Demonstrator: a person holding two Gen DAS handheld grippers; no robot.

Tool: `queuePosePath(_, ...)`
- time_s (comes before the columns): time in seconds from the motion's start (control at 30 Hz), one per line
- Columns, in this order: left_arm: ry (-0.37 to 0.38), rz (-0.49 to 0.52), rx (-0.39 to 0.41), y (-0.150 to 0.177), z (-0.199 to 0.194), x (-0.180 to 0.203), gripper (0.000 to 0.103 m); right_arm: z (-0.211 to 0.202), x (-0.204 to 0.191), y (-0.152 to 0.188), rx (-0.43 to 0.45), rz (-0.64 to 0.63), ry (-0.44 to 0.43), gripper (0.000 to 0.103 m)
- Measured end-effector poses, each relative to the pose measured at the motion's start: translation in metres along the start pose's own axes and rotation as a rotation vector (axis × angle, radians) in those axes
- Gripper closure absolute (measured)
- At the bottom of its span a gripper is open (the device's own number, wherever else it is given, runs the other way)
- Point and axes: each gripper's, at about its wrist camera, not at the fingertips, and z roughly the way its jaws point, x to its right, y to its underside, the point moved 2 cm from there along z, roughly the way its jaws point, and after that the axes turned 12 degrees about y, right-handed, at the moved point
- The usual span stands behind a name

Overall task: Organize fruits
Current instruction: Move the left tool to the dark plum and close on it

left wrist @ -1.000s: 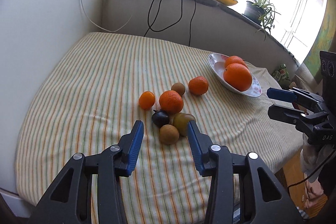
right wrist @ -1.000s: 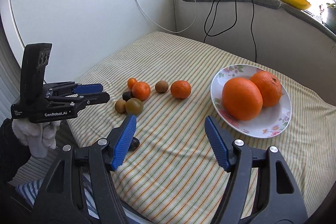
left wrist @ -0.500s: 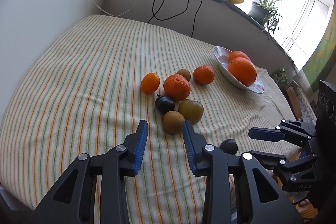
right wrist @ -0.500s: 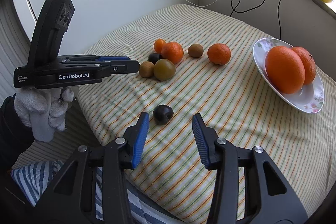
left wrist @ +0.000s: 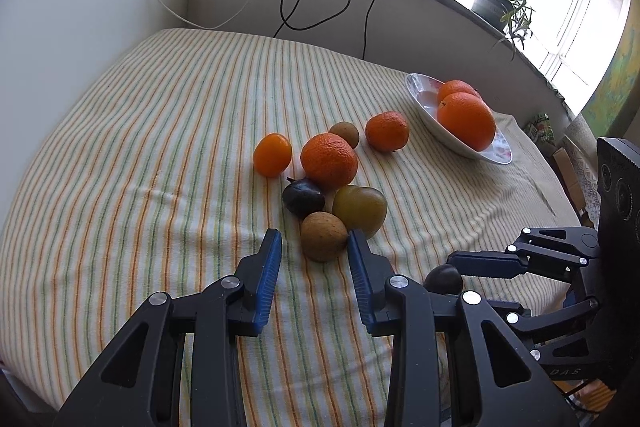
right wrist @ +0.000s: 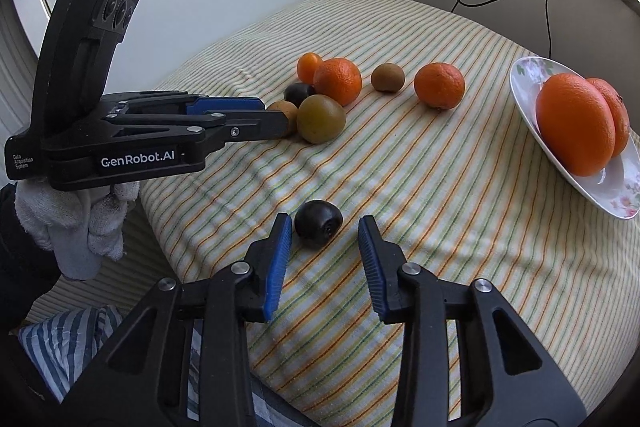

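Right wrist — dark plum (right wrist: 319,223) between parted tongs (right wrist: 325,231)

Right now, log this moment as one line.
left gripper: open, at brown kiwi | right gripper: open, around lone dark plum | white floral plate: two oranges

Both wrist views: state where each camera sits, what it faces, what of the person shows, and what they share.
Left wrist: on the left tongs, facing the brown kiwi in the fruit cluster; right tongs show at right.
Right wrist: on the right tongs, facing the dark plum; left tongs and gloved hand show at left.
Shared: the plate of oranges and striped cloth.
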Motion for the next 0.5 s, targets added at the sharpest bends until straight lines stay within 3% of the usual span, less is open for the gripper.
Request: queuePosePath(0.5,0.015,0.014,-0.005,-0.0004,0.0044,0.0028,0.080,0.0039,-0.0020,-0.0031,-0.006,-0.003,0.007,0.067)
